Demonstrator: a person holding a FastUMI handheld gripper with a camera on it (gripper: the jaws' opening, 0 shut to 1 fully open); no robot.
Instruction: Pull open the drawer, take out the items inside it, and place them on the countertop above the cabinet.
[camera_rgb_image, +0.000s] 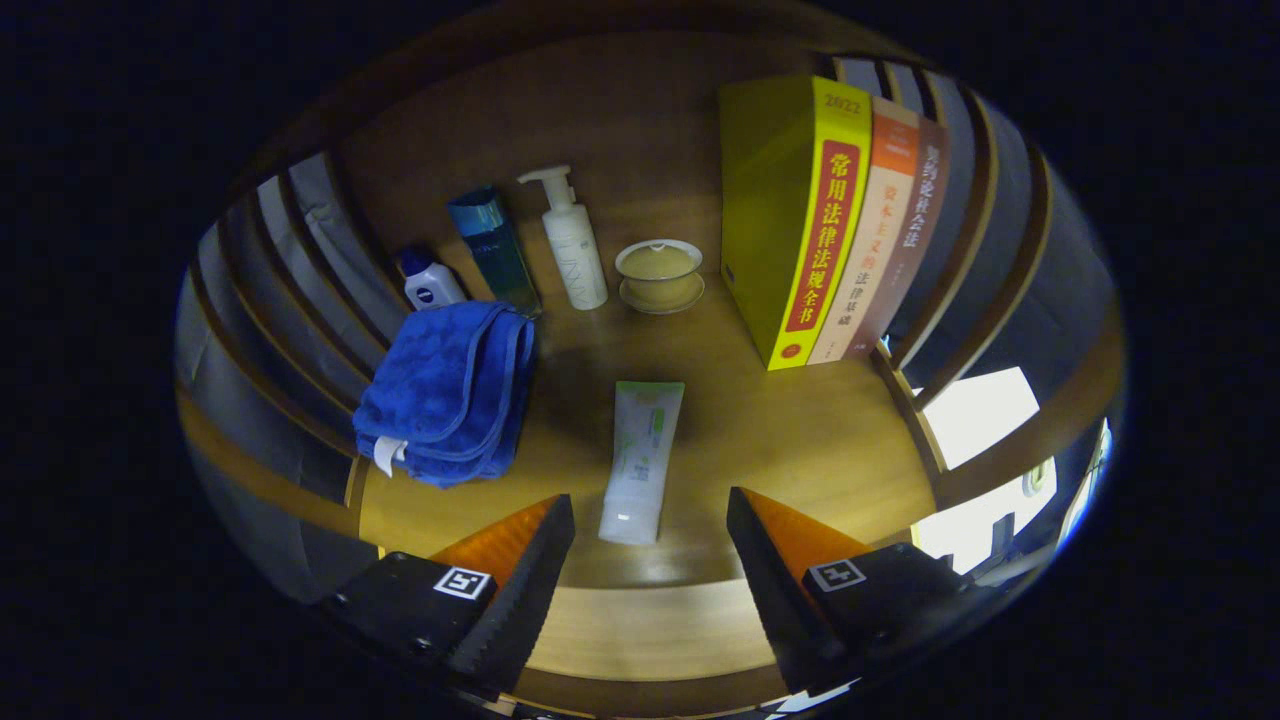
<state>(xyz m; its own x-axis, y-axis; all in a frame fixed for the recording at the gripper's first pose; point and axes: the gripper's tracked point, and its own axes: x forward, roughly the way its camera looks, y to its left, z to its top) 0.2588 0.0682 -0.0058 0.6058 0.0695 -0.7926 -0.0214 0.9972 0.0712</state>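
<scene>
My gripper (650, 525) is open, its two black fingers with orange backs spread wide over the wooden countertop (790, 440). A white tube with green print (640, 460) lies flat on the countertop, its near end between and just ahead of my fingertips, touching neither finger. A folded blue towel (450, 390) lies to the tube's left. Nothing is held.
Beyond the tube stand a small white bottle with a blue cap (430, 283), a tall blue box (493, 250), a white pump bottle (572, 240) and a lidded cup on a saucer (659, 275). Upright books (830, 215) stand at the right. Wooden slats flank both sides.
</scene>
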